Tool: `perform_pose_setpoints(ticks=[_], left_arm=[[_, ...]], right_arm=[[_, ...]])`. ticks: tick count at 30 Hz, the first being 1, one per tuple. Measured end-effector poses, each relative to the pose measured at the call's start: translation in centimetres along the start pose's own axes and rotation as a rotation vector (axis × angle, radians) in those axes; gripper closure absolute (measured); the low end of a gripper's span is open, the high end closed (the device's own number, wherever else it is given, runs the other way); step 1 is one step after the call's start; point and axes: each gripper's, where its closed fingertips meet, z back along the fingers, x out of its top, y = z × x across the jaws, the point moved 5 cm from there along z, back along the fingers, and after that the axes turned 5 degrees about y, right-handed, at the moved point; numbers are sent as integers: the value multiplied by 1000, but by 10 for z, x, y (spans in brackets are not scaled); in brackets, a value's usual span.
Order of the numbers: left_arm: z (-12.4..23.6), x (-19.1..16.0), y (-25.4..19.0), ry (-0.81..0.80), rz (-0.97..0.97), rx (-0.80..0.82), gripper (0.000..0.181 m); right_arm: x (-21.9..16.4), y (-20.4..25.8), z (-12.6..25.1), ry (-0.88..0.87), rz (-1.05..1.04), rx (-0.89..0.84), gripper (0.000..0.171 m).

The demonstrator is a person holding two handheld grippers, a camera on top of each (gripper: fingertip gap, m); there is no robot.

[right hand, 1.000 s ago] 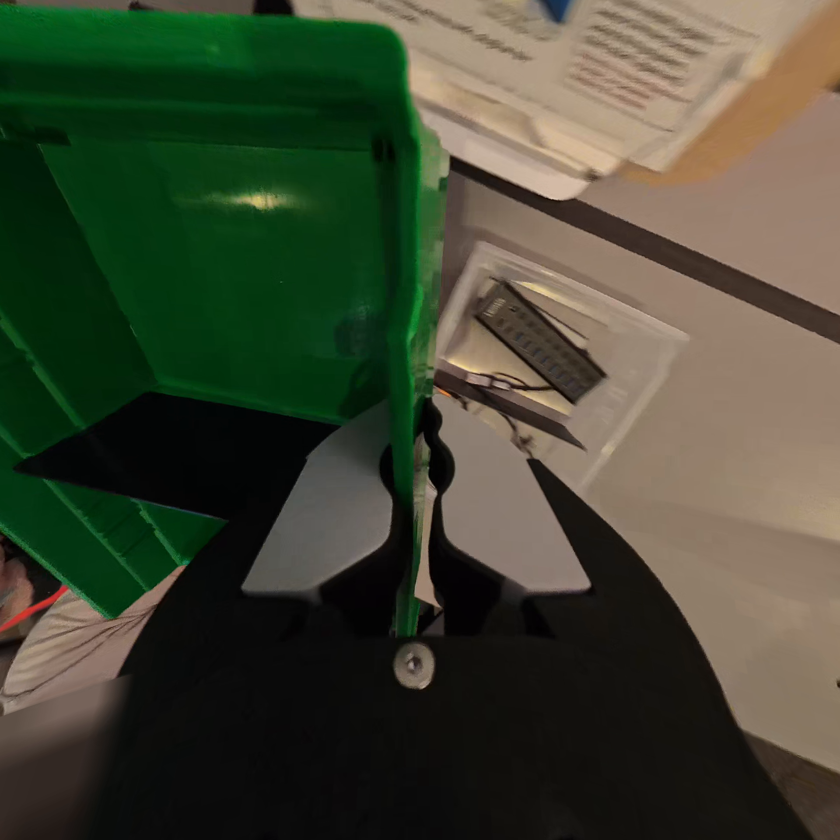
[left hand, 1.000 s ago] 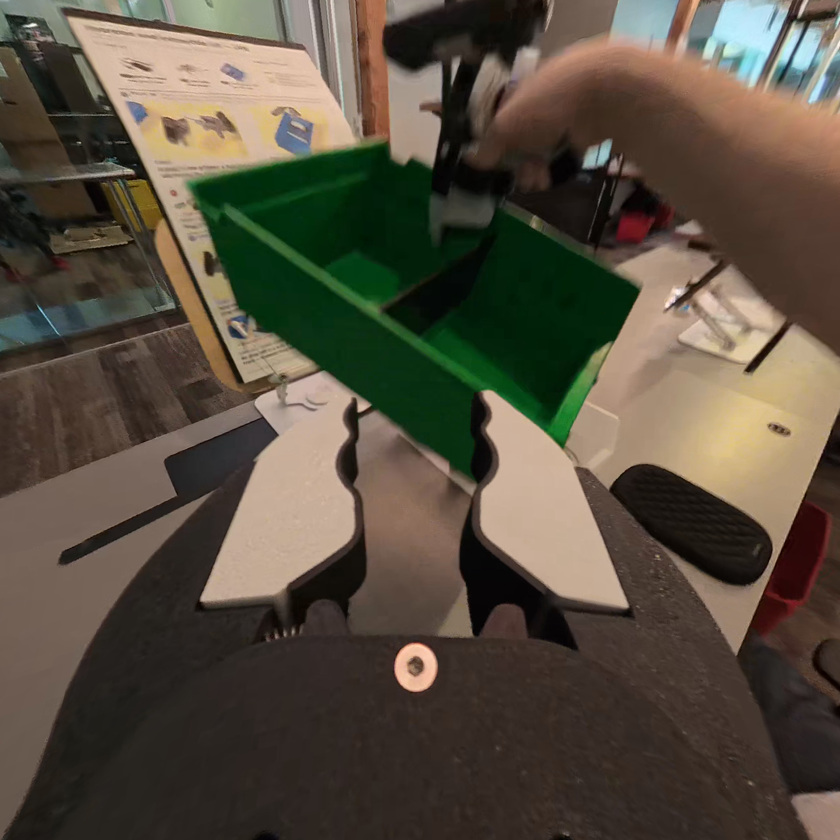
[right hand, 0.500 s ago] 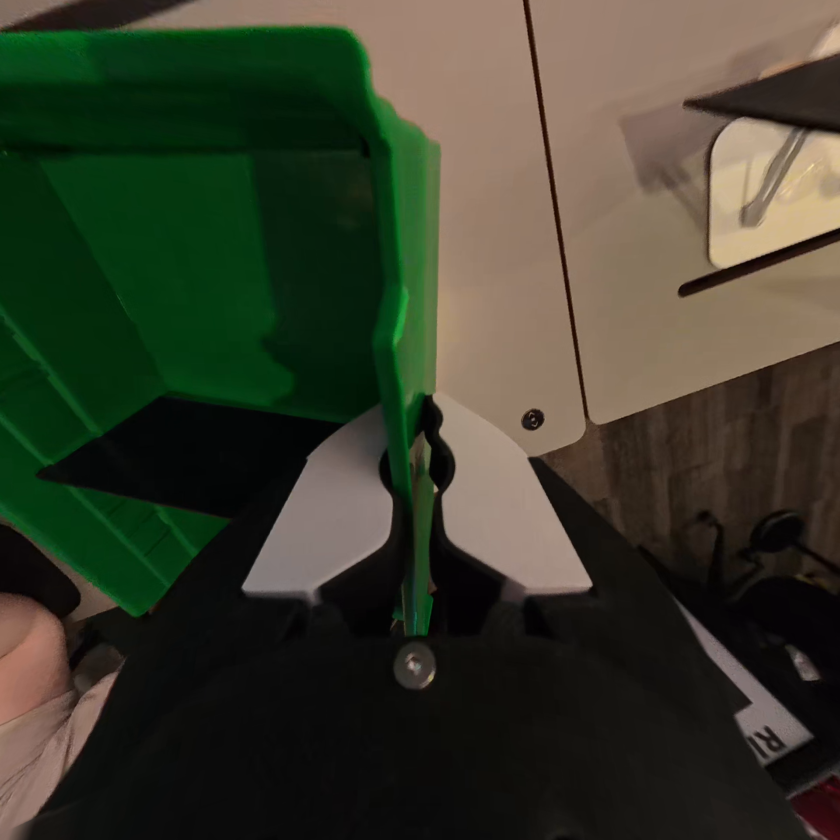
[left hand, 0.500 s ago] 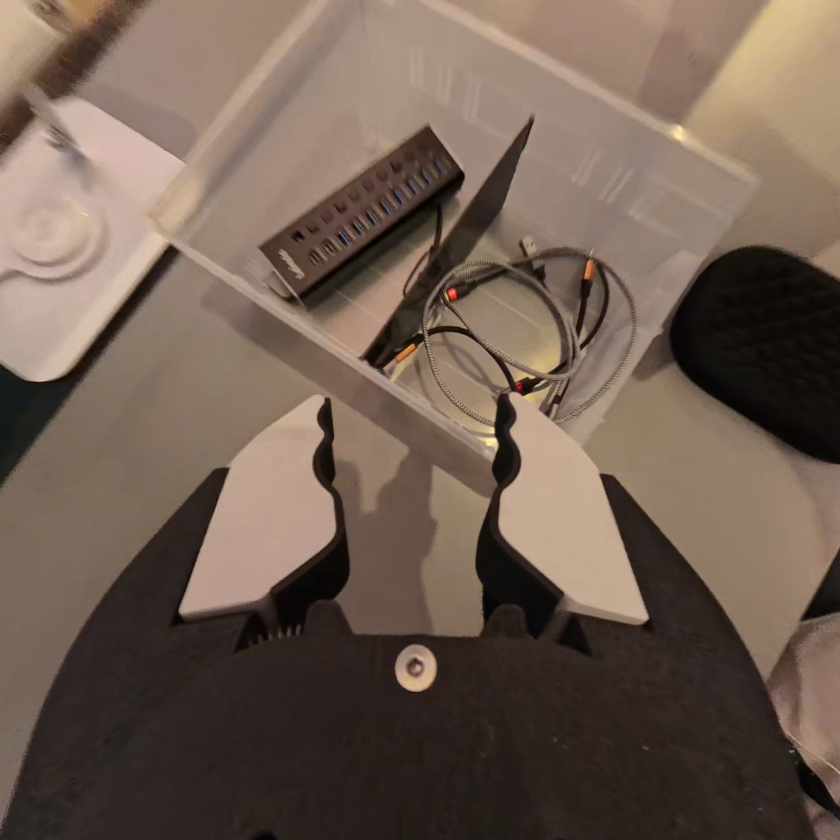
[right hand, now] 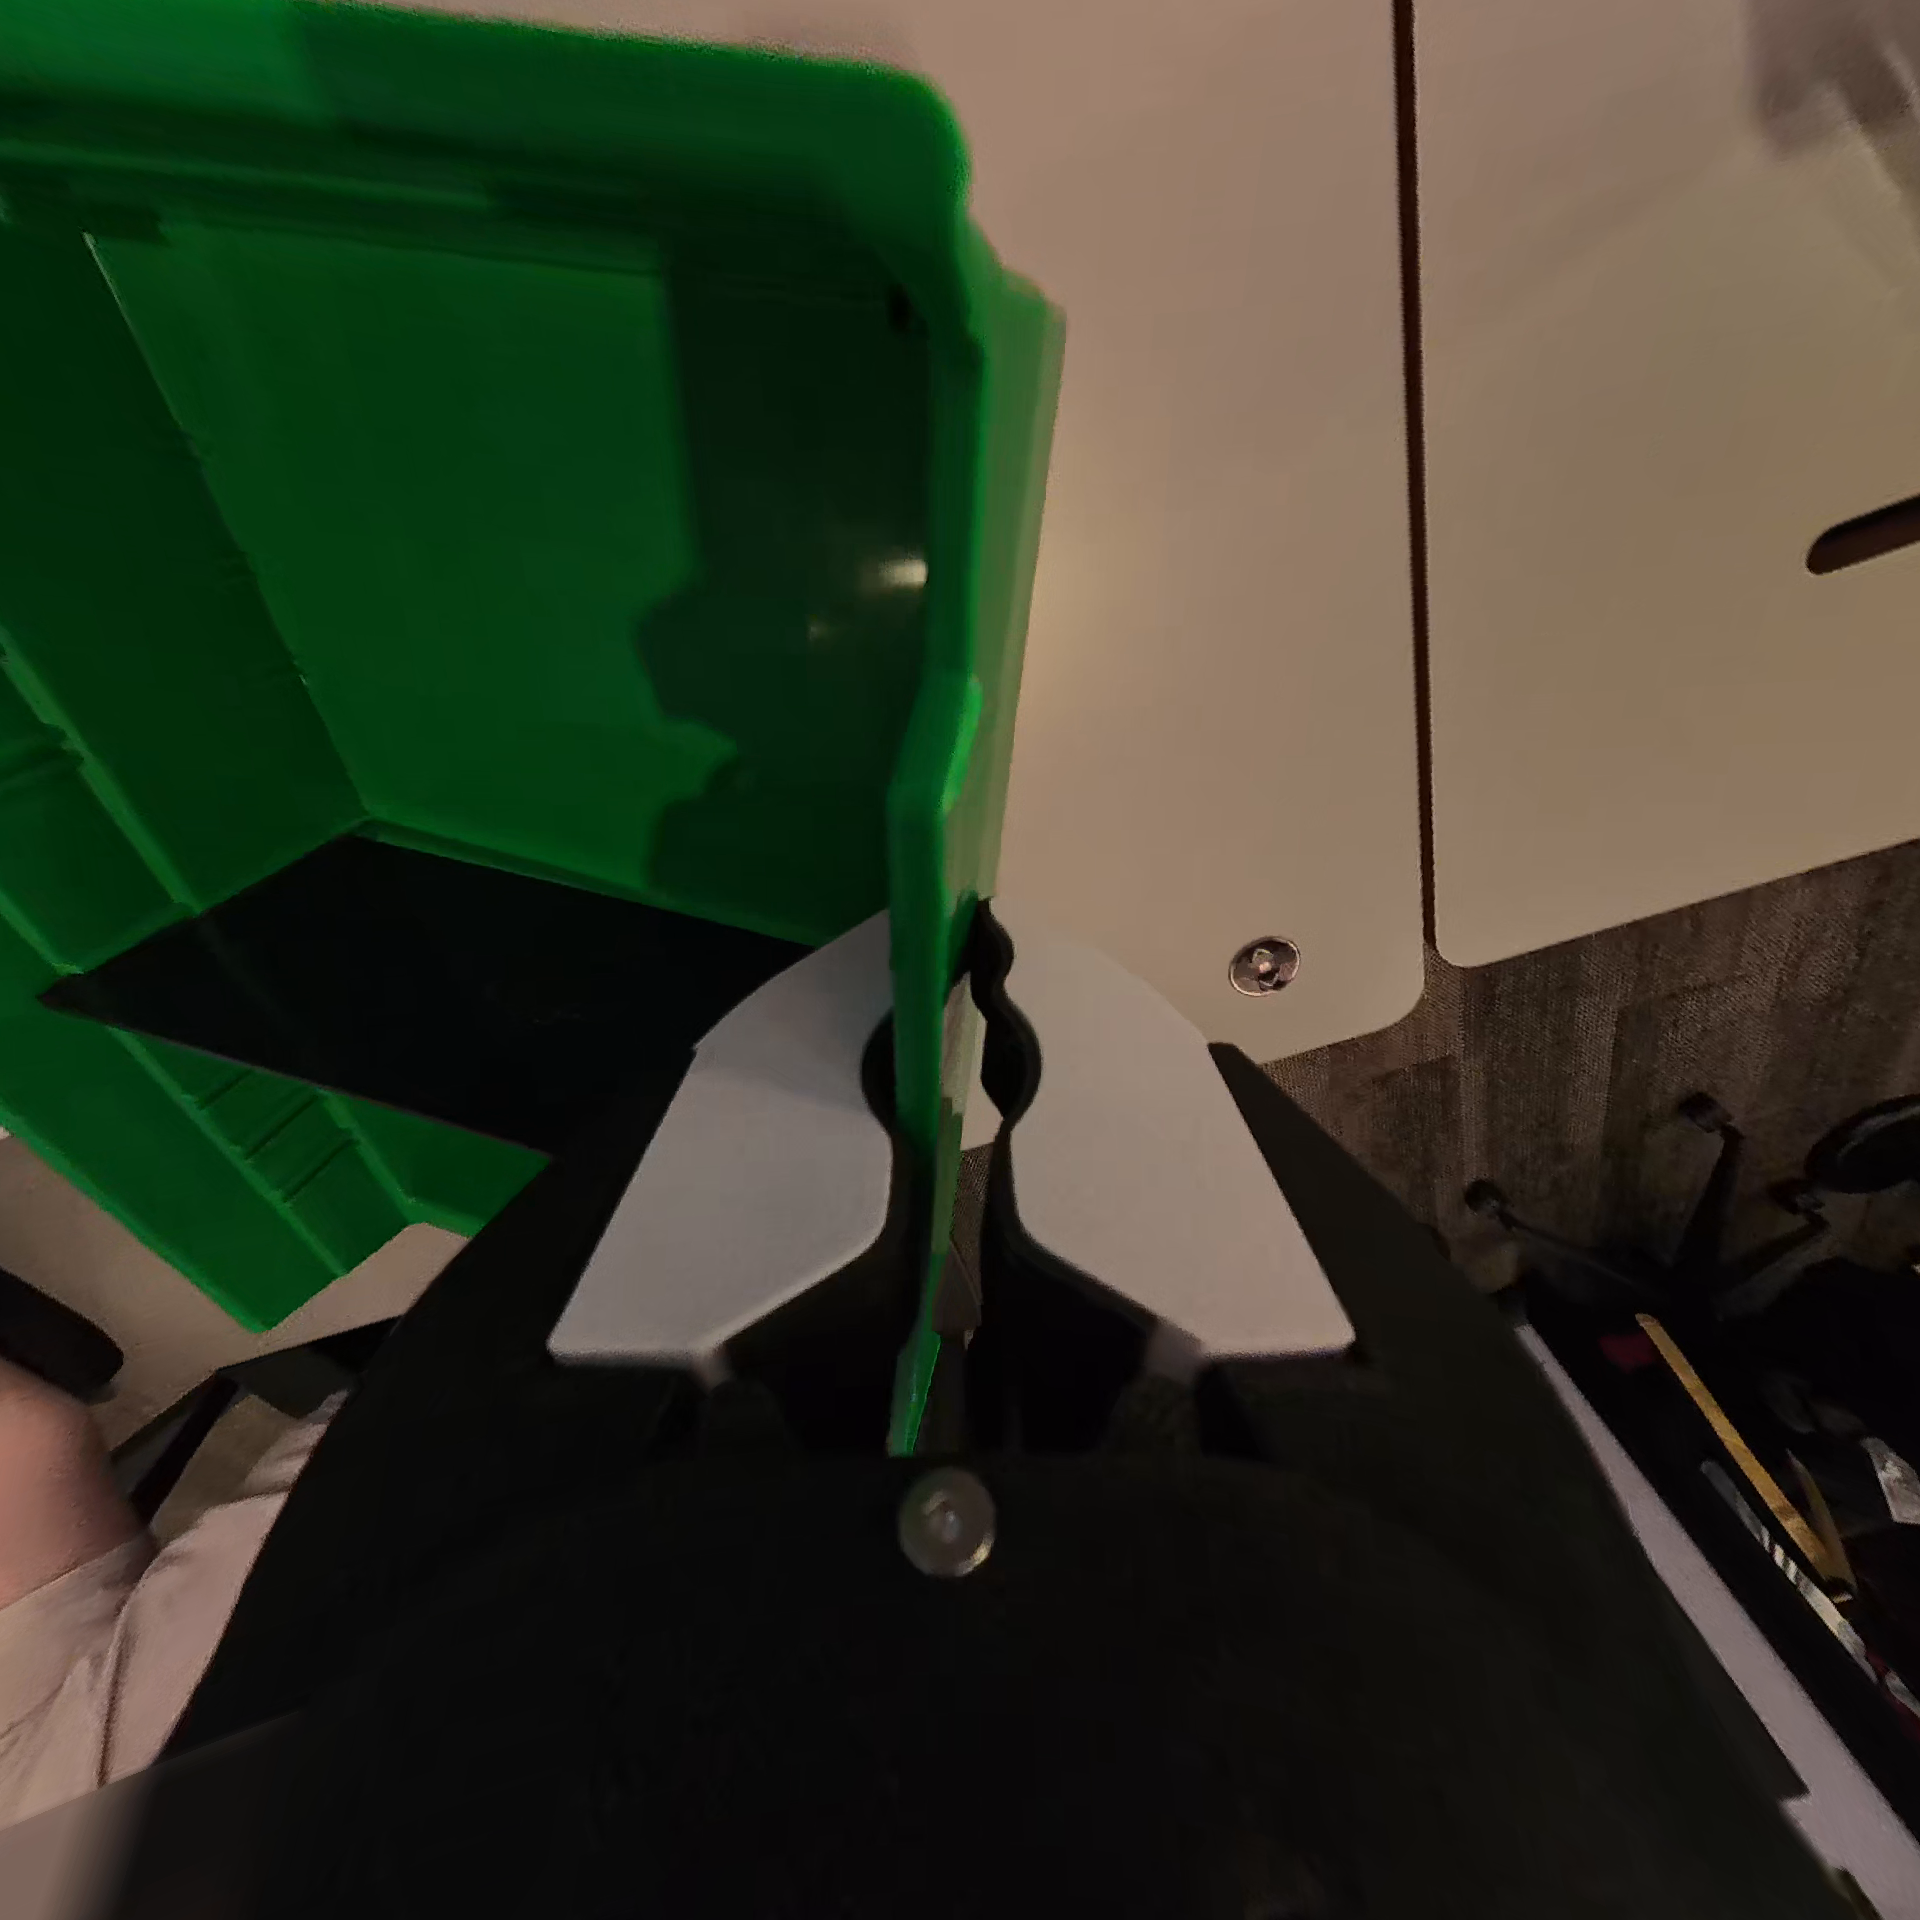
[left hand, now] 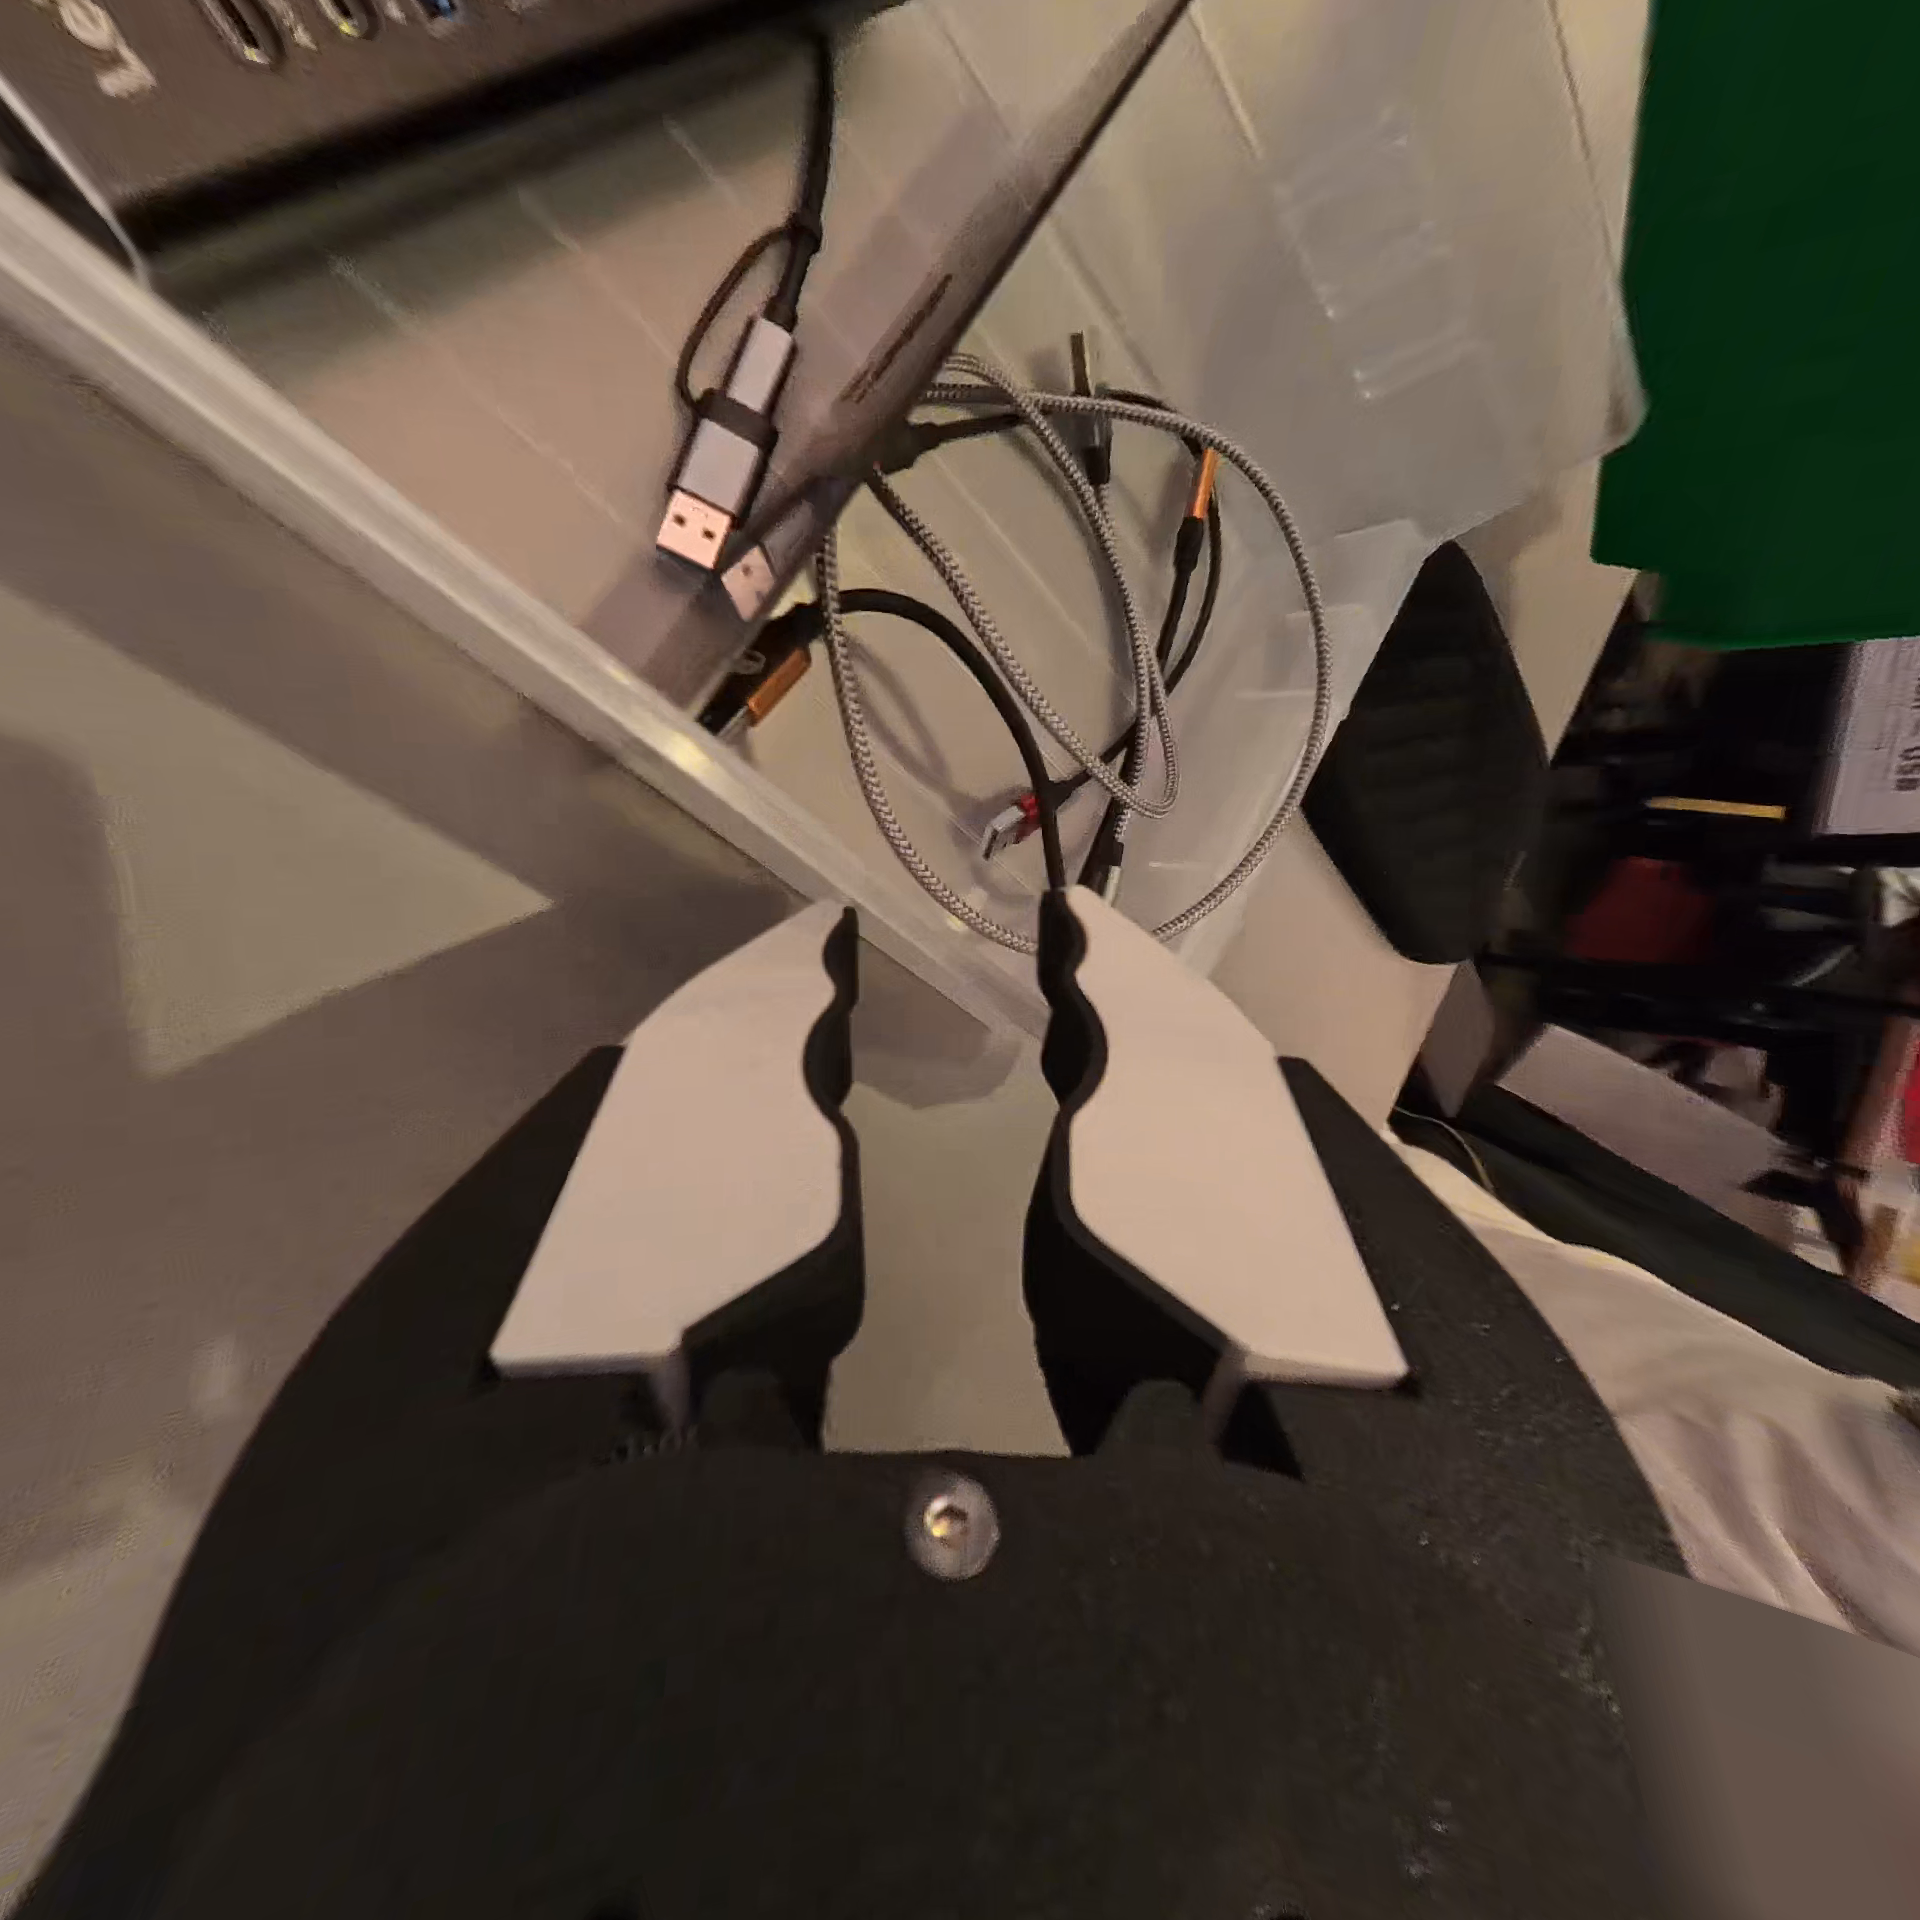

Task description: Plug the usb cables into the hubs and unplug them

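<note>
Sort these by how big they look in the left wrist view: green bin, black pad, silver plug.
1. green bin, though cut off at the picture's edge
2. black pad
3. silver plug, smallest

Cropped pale lettering on dark hub (left hand: 312,62), blurred print on white label (left hand: 1870,738), neither legible

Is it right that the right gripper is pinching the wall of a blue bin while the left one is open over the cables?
Not quite: the bin is green, not blue, as the right wrist view shows. The right gripper does pinch its wall, and the left gripper is open over the cables.
</note>
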Motion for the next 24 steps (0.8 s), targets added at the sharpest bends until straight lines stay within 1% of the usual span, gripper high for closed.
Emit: perform_pose_setpoints(ticks=[4,8,11,14,17,18,21,24], left_arm=[[8,-6,9,37,-4,-33,150],[41,-24,42,31,56,-3,159],[73,-43,78,-29,161,-20,162],[105,-66,115,-145,263,-34,162],[136,-97,143,-233,346,13,161],[145,-108,151,-259,366,33,161],[164,-138,166,-331,460,0,160],[184,-168,180,-412,561,40,160]], right_arm=[[8,11,-5,-3,39,-7,164],[11,19,-8,10,70,-25,163],[13,24,-12,23,94,-35,163],[15,29,-16,33,112,-32,163],[18,34,-22,37,121,-20,162],[19,37,-25,37,125,-13,162],[23,49,-34,36,144,31,162],[32,67,-47,30,174,98,162]])
